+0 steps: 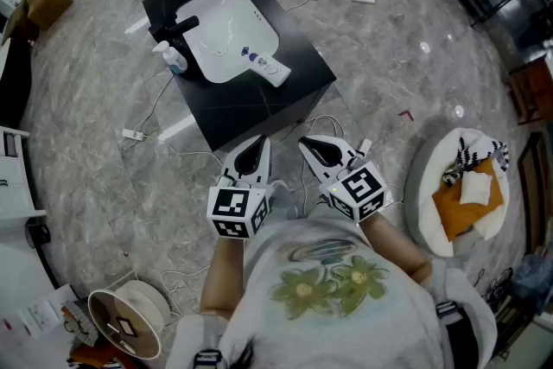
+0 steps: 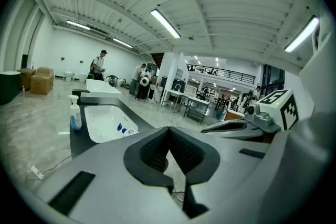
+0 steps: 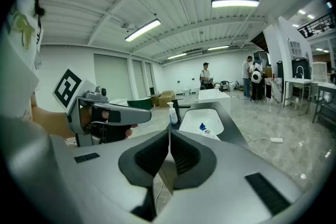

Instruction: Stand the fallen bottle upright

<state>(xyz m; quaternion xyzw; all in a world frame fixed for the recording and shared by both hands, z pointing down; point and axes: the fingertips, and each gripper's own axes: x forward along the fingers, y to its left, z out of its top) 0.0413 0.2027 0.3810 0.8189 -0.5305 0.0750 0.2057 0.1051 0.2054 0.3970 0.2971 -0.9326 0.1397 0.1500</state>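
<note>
Left gripper [image 2: 169, 131]: its dark ribbed pads are pressed together with nothing between them. Right gripper [image 3: 169, 135], same story, jaws clenched and empty. From the head view both grippers, left [image 1: 256, 151] and right [image 1: 318, 148], sit side by side, close to the person's chest. They tip slightly downward and point toward the far side, marker cubes facing up.

Just beyond the tips stands the black counter [image 1: 259, 108], with a white basin [image 1: 216, 26] set into it. And there's the fallen bottle [image 1: 270, 71]: white, with blue at one end, lying on its side at the basin's near-right rim, well apart from both grippers. It shows in the left gripper view [image 2: 124, 128] and the right gripper view [image 3: 208, 132] too, flat on the basin's edge.

On the counter's left side a soap dispenser [image 1: 174, 57] with blue liquid stands upright, just beside the black faucet [image 1: 177, 28].

Further out, white cables [image 1: 164, 143] trail over the grey marble floor. A round white seat [image 1: 428, 186] with an orange cloth sits to the right, and a cable spool [image 1: 130, 317] is near left. People [image 2: 140, 80] stand far off in the hall.
</note>
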